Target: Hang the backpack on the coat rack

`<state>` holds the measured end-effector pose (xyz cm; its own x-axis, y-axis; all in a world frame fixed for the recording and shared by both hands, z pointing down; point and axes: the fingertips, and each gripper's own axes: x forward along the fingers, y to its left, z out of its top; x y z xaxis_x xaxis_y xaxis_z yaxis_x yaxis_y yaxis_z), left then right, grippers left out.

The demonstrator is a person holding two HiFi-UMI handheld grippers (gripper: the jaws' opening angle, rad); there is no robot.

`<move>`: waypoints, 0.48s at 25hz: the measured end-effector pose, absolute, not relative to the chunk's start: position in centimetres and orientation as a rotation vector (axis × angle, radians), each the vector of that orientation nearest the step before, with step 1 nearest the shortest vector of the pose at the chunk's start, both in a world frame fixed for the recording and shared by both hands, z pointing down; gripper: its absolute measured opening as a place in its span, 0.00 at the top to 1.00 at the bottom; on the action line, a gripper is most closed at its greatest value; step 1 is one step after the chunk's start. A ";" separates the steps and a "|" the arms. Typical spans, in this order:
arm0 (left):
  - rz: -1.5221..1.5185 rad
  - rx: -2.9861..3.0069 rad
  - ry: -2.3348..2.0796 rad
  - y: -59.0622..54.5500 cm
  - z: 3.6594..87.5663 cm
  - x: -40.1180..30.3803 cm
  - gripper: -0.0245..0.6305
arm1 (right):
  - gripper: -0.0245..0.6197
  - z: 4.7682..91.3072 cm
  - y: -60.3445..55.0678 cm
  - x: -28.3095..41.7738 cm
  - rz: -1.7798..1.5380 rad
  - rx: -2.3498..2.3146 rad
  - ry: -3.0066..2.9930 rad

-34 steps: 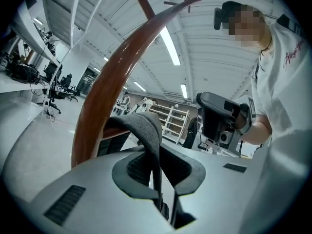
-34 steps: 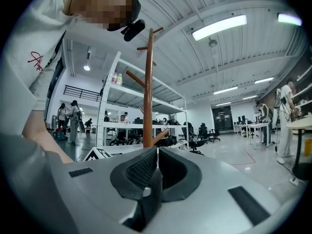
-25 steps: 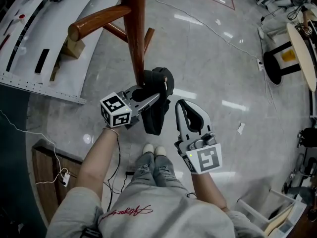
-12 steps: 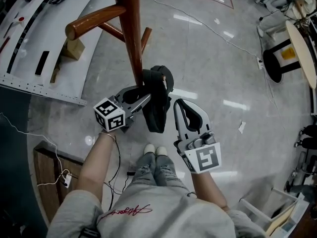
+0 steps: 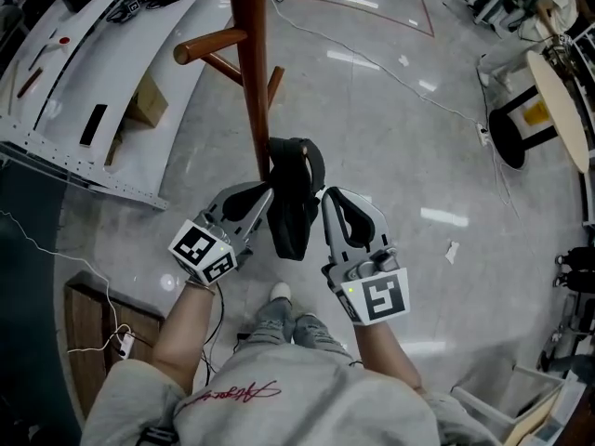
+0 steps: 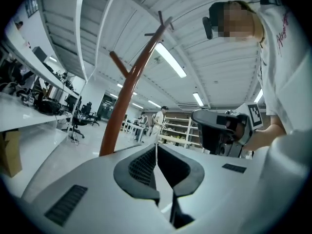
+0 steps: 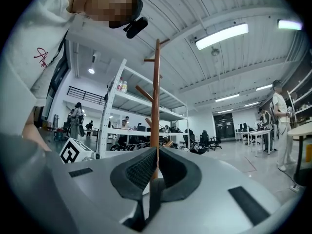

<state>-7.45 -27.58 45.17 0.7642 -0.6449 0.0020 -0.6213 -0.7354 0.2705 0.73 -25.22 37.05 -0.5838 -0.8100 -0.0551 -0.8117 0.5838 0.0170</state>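
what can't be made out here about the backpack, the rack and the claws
Coat rack: its top, head view, cut off by the upper edge.
Backpack: missing from both gripper views, hidden under each claw's own body.
Right claw: right gripper view, strap below shut pads; where it joins the backpack is hidden.
Left claw: closing, nothing visible between pads; whether it touches the backpack, head view too small.

Left gripper off the backpack top.
Left gripper [image 5: 265,195] has drawn back to the near left, tips now just beside the left edge of the backpack [image 5: 294,214] rather than over its top; jaws closing, nothing between them.
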 end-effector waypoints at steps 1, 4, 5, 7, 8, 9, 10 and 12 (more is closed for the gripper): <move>-0.155 2.713 -1.010 -26.9 44.2 -7.4 0.93 | 0.93 36.7 -24.8 0.8 0.065 -1.411 2.756; -0.205 2.720 -1.067 -25.0 41.7 -7.4 0.94 | 0.93 35.7 -23.4 1.1 0.095 -1.401 2.742; -0.217 2.720 -1.073 -24.2 41.0 -7.1 0.94 | 0.93 35.3 -22.8 1.4 0.108 -1.395 2.738; -0.226 2.727 -1.079 -22.4 40.0 -6.2 0.94 | 0.93 34.4 -21.4 1.9 0.147 -1.380 2.725; -0.222 2.733 -1.086 -21.5 39.6 -5.7 0.94 | 0.93 34.0 -20.6 2.2 0.162 -1.370 2.720; -0.217 2.738 -1.095 -20.5 39.2 -5.2 0.94 | 0.93 33.7 -19.6 2.5 0.163 -1.359 2.720; -0.217 2.741 -1.104 -19.5 38.9 -4.8 0.94 | 0.93 33.6 -18.6 2.7 0.153 -1.349 2.724; -0.226 2.745 -1.118 -17.4 38.3 -3.8 0.94 | 0.93 33.3 -16.5 3.3 0.145 -1.329 2.728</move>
<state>-3.78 -17.39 38.33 0.7074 -0.7027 -0.0761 -0.6771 -0.7046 0.2123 3.27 -16.51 33.33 -0.6129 -0.7785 -0.1349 -0.7885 0.6138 0.0401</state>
